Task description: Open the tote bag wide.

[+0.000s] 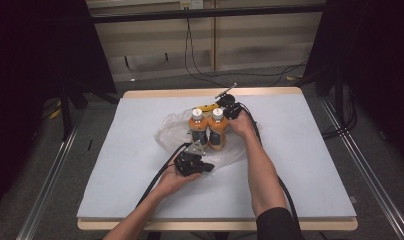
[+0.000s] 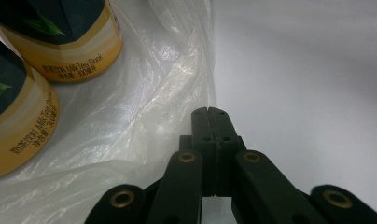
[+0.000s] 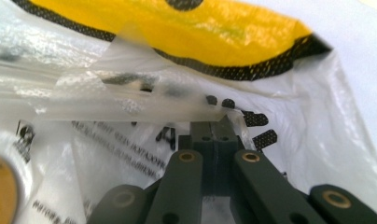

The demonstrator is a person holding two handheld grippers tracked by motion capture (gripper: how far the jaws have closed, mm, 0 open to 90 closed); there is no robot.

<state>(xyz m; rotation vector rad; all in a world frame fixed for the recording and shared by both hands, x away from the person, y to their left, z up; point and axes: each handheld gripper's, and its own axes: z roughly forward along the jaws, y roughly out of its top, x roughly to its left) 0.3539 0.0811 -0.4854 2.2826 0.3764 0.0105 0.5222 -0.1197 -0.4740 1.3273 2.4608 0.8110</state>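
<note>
Two orange milk-tea bottles (image 1: 197,129) (image 1: 218,128) with white caps stand upright side by side on a clear plastic bag (image 1: 169,134) in the middle of the table. My left gripper (image 1: 194,161) lies at the bag's near edge, in front of the bottles. In the left gripper view its jaws (image 2: 209,111) are shut, and the creased film (image 2: 144,93) runs right into their tips beside the bottles (image 2: 77,44) (image 2: 16,126). My right gripper (image 1: 229,107) is behind the bottles at the bag's far edge, jaws (image 3: 213,122) shut on a taut strip of film (image 3: 130,105).
A yellow item with a black mesh border (image 3: 200,32) lies under the film at the far side of the bag (image 1: 206,107). The bag rests on a white mat (image 1: 315,150) covering a wooden table. Cables hang along the back wall (image 1: 190,55).
</note>
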